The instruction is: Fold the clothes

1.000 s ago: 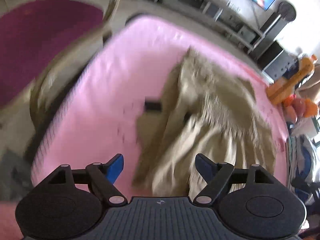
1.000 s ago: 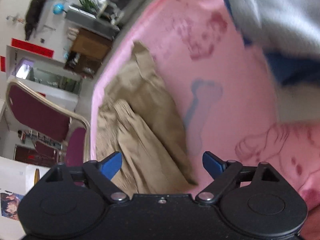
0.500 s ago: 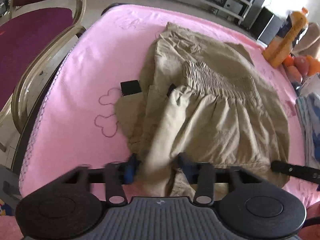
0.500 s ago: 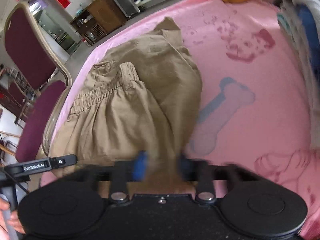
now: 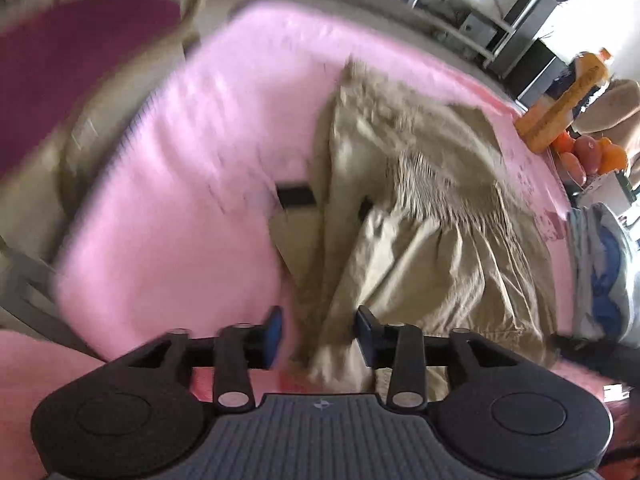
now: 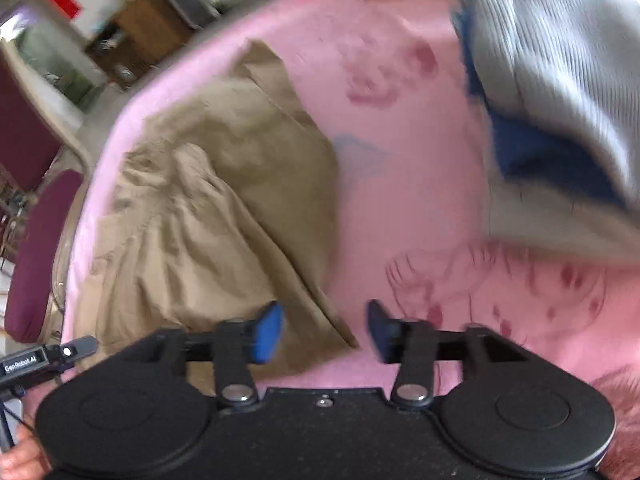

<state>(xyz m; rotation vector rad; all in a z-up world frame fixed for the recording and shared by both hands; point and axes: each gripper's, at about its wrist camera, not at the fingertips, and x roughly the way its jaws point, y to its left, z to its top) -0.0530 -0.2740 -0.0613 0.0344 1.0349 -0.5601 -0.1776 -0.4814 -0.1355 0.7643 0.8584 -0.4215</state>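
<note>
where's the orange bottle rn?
Left wrist view, far upper right: the orange bottle stands at the far edge of the pink blanket, just past the khaki garment, with orange fruit next to it.

One crumpled khaki cotton garment, one folded grey-and-blue knitted garment, one pink printed cloth-covered table, one orange plastic bottle, one maroon padded chair.
</note>
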